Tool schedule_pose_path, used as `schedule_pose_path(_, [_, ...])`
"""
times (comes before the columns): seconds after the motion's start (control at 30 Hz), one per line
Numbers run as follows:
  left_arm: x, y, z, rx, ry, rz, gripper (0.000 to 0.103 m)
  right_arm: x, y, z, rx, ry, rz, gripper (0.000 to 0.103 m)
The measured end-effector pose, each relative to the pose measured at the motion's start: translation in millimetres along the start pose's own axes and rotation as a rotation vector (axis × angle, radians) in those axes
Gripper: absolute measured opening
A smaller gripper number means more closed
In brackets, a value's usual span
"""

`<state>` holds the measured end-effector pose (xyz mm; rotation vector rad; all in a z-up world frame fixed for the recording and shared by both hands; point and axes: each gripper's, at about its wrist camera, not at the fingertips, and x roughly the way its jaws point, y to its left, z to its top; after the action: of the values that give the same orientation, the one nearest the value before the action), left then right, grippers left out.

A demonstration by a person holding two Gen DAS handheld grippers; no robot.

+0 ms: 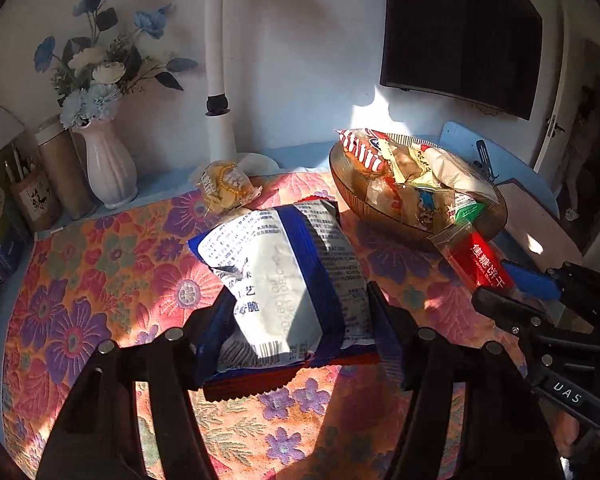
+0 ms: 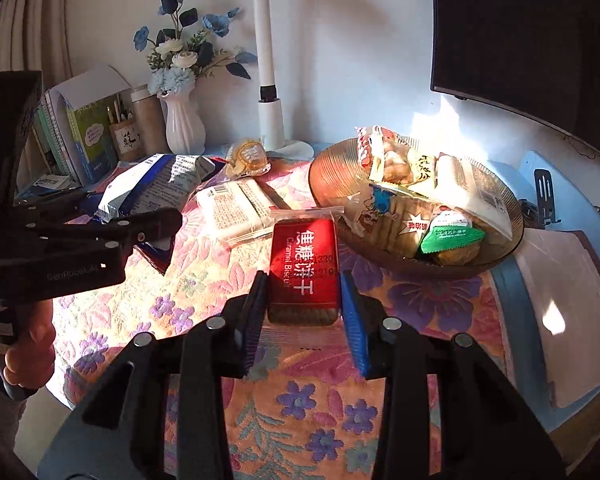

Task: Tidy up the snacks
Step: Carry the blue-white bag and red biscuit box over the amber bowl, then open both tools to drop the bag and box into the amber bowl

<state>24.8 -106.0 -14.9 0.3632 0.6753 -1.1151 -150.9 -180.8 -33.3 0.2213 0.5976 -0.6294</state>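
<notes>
My left gripper (image 1: 300, 312) is shut on a blue and white snack bag (image 1: 284, 280) and holds it over the flowered cloth; the bag also shows in the right wrist view (image 2: 156, 188). My right gripper (image 2: 306, 300) is shut on a red caramel biscuit pack (image 2: 304, 268), just in front of the brown bowl (image 2: 332, 176); the pack also shows in the left wrist view (image 1: 480, 260). The bowl (image 1: 340, 176) holds several wrapped snacks. A white wrapped snack (image 2: 236, 208) and a small yellow pastry (image 2: 248, 156) lie on the cloth.
A white vase of blue flowers (image 1: 108, 168), a lamp post (image 1: 220, 120), a pen holder (image 1: 36, 200) and books (image 2: 76, 136) stand along the back wall. A dark screen (image 1: 460, 32) hangs at the right. A notebook (image 2: 572, 312) lies right of the bowl.
</notes>
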Motion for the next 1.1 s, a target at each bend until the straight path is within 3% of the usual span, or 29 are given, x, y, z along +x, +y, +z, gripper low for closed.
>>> schedule_pose_path(0.13, [23,-27,44,0.024,-0.043,-0.082,0.063,2,-48,38,0.072,-0.051,-0.083,0.038])
schedule_pose_path(0.33, [70,-55,97,0.058,-0.063,-0.172,0.063,34,-115,98,0.177,-0.079,-0.14,0.038])
schedule_pose_path(0.57, [116,-71,123,0.082,-0.044,-0.249,0.065,78,-154,137,0.278,-0.109,-0.081,0.042])
schedule_pose_path(0.6, [121,-72,123,0.085,-0.043,-0.257,0.067,84,-158,140,0.284,-0.111,-0.076,0.052])
schedule_pose_path(0.67, [129,-70,123,0.087,-0.042,-0.259,0.088,94,-163,139,0.309,-0.092,-0.074,0.058])
schedule_pose_path(0.8, [124,-52,116,0.057,-0.034,-0.303,0.088,85,-165,125,0.348,-0.076,-0.058,0.058])
schedule_pose_path(0.9, [104,-28,111,0.025,-0.057,-0.288,0.089,70,-155,115,0.329,-0.081,-0.087,0.059])
schedule_pose_path(1.03, [68,9,100,-0.049,-0.1,-0.25,0.091,45,-136,93,0.37,-0.098,-0.063,0.072])
schedule_pose_path(1.1, [48,25,90,-0.072,-0.12,-0.22,0.091,37,-119,81,0.369,-0.1,-0.038,0.072])
